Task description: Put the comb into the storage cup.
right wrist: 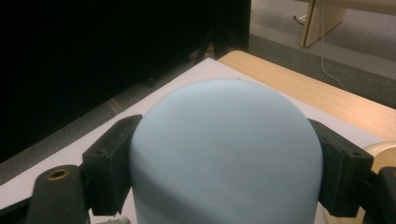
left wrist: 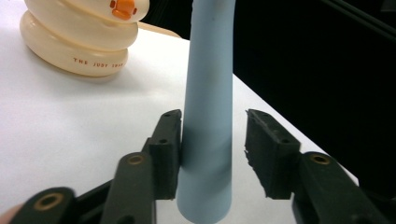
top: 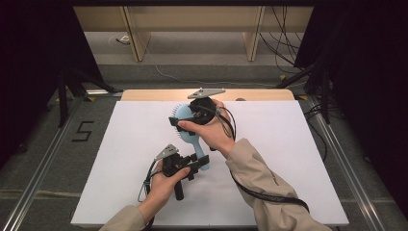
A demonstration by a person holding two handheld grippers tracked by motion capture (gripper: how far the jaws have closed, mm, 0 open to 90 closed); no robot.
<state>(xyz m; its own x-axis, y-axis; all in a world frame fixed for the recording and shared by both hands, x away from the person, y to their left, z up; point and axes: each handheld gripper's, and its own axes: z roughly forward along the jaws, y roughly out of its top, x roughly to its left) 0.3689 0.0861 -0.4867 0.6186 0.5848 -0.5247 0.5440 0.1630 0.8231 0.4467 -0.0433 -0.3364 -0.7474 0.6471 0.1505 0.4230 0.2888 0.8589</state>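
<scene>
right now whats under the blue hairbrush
The white board lies below the blue hairbrush, which both grippers carry above it. The patch straight beneath is covered by the hands.

White board [top: 288,159] over wood worktop [top: 260,94], far edge bare. Grey floor [top: 192,72], cables [top: 284,43] trailing right rear. Pale wooden furniture legs [top: 136,41] at back. Black curtains [top: 29,72] both sides. Metal rails [top: 43,163] flank worktop; "5" marked on floor [top: 82,131] left.
</scene>
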